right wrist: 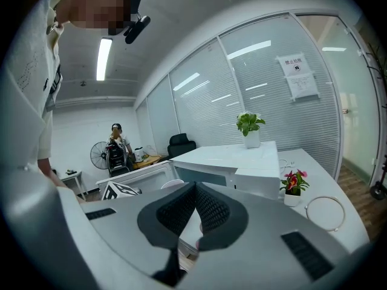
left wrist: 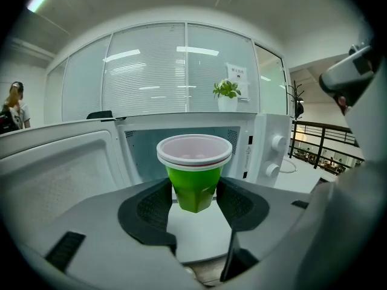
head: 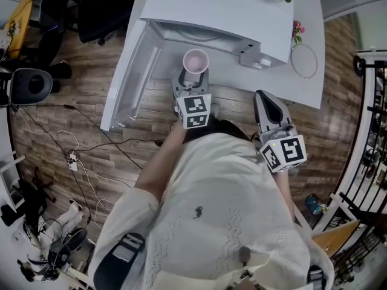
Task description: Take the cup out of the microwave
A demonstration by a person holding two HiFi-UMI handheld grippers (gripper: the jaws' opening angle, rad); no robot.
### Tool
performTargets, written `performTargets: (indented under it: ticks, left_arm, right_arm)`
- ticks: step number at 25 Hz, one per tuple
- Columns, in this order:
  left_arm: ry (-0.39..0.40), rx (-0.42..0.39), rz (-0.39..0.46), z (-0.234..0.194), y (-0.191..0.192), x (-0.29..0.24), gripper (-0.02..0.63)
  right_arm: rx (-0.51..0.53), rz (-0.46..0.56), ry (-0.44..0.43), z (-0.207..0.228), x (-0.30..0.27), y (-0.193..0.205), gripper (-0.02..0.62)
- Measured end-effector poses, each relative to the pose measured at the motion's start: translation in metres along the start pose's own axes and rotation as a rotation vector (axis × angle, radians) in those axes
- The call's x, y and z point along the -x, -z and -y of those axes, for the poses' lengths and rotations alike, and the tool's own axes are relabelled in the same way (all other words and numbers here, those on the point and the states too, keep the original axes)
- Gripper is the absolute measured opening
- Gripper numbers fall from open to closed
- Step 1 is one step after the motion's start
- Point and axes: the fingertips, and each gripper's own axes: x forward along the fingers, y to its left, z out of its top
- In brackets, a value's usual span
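The left claw (left wrist: 195,193) grips the green cup (left wrist: 195,177) by its sides. The cup looks just out of the open microwave (left wrist: 266,147) behind it, so only carrying it away and setting it down is left. The right claw (right wrist: 193,205) is closed and empty, and ahead of both claws are a white bench (head: 307,17) and a glass wall with blinds (left wrist: 145,71).

Bright, even office light from ceiling tubes (right wrist: 104,58), which show up as streaks on the glass wall (left wrist: 145,77). Both gripper views have heavy fisheye bending and dark corners. The cup (left wrist: 194,171) is sharp, shadows are faint.
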Motion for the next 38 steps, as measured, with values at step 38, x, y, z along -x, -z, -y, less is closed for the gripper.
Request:
performTargets:
  ticks: [38]
  left_arm:
    - [0.041, 0.026, 0.064, 0.006, -0.043, 0.142, 0.252]
  right_arm:
    - [0.044, 0.083, -0.121, -0.038, 0.017, -0.017, 0.009]
